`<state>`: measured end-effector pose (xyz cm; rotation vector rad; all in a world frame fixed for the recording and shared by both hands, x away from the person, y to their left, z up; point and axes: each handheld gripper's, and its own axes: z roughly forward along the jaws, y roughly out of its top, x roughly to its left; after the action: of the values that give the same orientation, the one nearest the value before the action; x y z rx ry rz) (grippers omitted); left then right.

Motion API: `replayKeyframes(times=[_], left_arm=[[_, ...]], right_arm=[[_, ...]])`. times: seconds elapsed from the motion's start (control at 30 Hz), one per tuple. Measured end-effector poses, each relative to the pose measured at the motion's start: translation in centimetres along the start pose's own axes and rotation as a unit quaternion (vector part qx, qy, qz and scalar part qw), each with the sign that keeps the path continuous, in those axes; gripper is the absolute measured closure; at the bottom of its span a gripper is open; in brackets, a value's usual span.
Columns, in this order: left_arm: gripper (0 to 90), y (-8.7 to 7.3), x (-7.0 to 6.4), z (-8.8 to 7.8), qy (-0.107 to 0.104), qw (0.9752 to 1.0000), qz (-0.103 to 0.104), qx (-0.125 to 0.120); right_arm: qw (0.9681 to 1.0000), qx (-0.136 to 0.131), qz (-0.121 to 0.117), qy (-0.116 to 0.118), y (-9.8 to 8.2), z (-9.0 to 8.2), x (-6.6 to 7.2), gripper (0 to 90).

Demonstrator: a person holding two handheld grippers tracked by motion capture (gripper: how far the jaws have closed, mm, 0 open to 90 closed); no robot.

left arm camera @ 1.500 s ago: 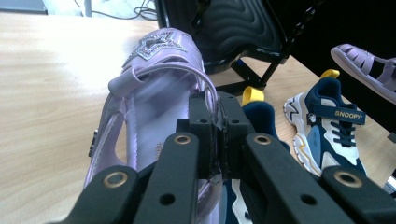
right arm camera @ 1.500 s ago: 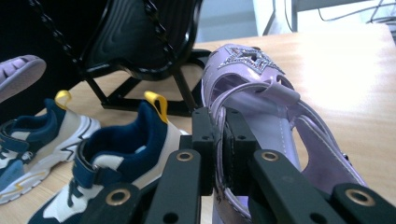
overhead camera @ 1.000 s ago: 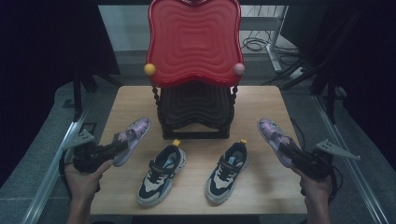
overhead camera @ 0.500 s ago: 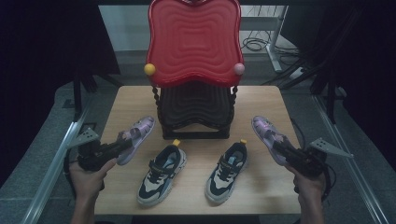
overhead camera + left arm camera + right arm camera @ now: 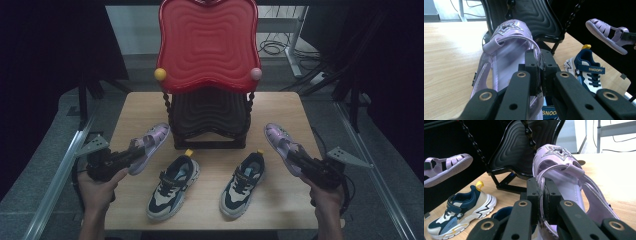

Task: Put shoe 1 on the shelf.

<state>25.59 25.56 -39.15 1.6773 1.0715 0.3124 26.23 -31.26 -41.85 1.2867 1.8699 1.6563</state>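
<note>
Lilac strappy sandals (image 5: 148, 145) (image 5: 281, 142) hang by their heel straps in the closed left gripper (image 5: 540, 67) and right gripper (image 5: 541, 192), held clear of the wooden table (image 5: 140, 107), probably for carrying to the two-tier shoe rack (image 5: 207, 105).

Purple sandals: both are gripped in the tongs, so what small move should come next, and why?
Probably carry both toward the black lower shelf of the rack. The left tongs pinch the left sandal by its heel strap, the right tongs the right sandal, and both sandals point at the rack, whose shelf looks free.
</note>
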Motion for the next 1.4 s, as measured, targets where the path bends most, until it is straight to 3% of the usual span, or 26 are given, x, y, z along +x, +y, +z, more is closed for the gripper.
replayKeyframes(times=[0.83, 1.4], left_arm=[[86.0, 1.5, -1.2, 1.9, -0.018, 0.9997, 0.017, -0.002], [86.0, 2.1, -1.5, 3.3, -0.025, 0.9996, 0.015, -0.006]], right_arm=[[0.9989, 0.011, -0.026, 0.037, 0.9, 2.0, 2.9, 84.9], [0.9979, 0.011, -0.033, 0.055, 1.3, 3.4, 4.2, 84.9]])
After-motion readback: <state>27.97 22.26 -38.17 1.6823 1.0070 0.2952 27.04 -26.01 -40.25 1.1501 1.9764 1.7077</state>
